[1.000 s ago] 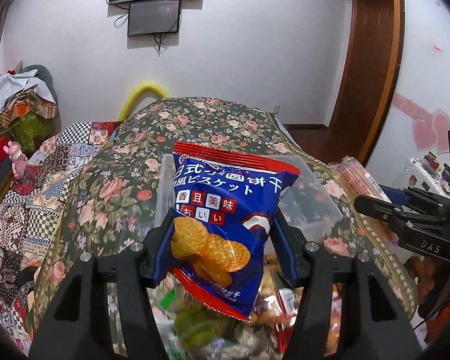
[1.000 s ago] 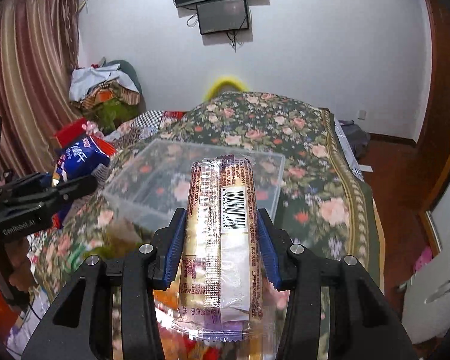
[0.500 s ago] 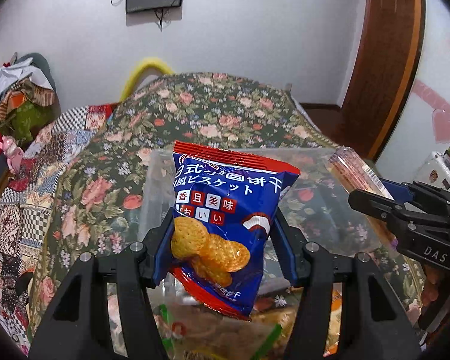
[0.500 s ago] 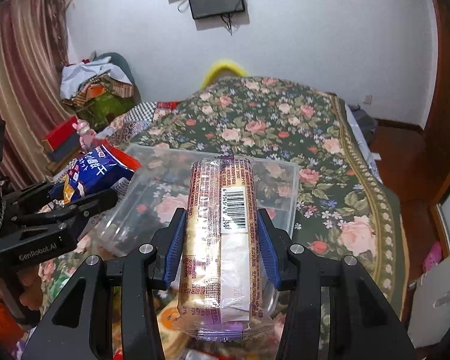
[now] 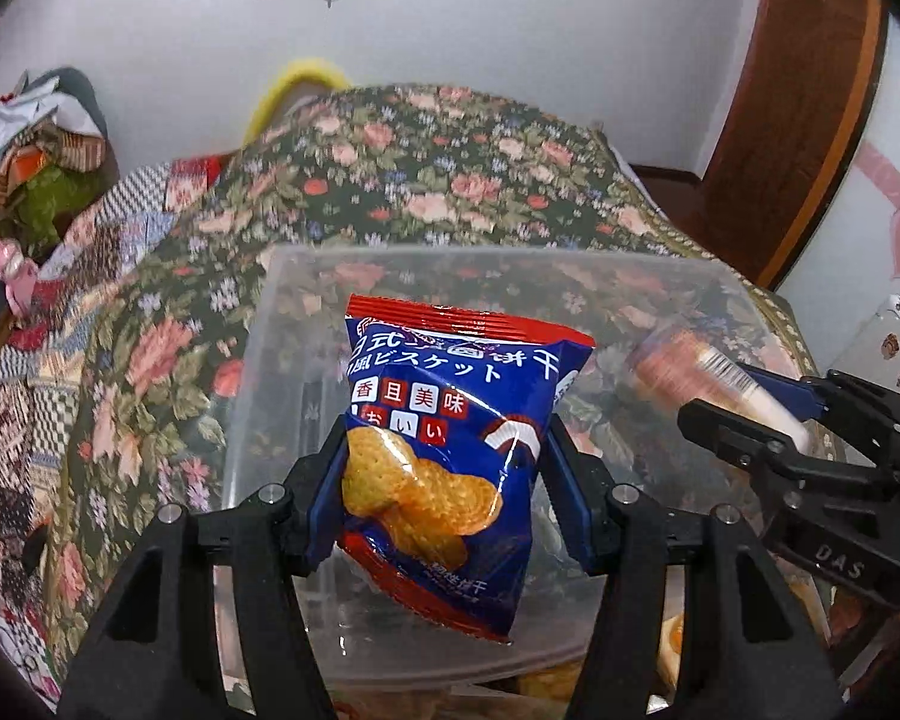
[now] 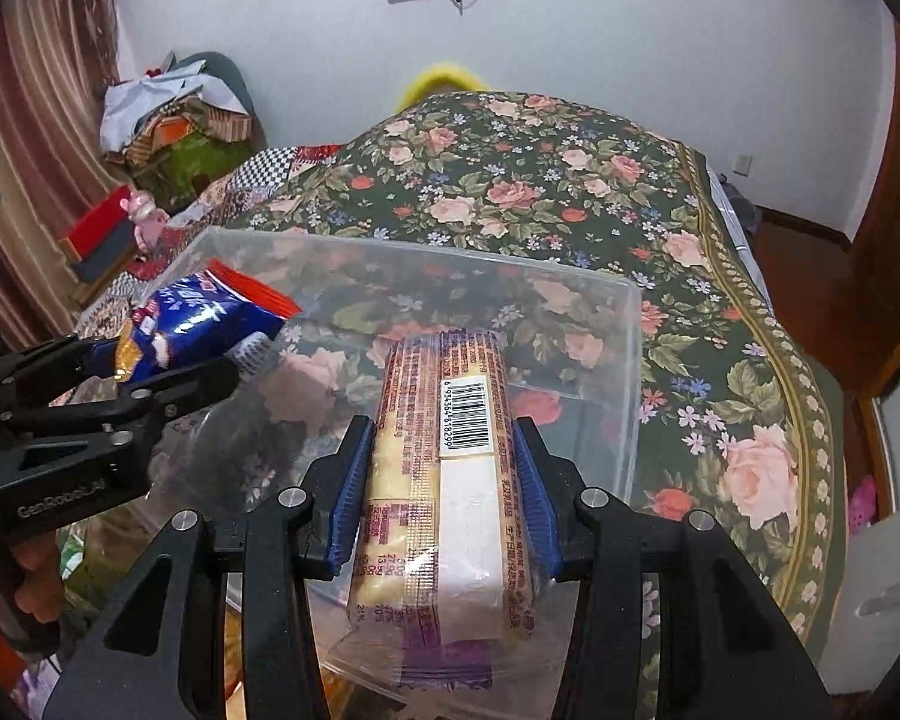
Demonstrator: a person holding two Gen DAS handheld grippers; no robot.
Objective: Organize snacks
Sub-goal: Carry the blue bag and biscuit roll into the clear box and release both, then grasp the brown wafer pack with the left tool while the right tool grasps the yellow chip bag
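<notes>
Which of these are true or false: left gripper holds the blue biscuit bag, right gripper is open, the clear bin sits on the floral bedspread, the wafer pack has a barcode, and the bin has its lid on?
1. The left gripper holds the blue biscuit bag. True.
2. The right gripper is open. False: it is shut on the wafer pack.
3. The clear bin sits on the floral bedspread. True.
4. The wafer pack shows a barcode. True.
5. The bin has its lid on. False: its top is open, no lid on it.
</notes>
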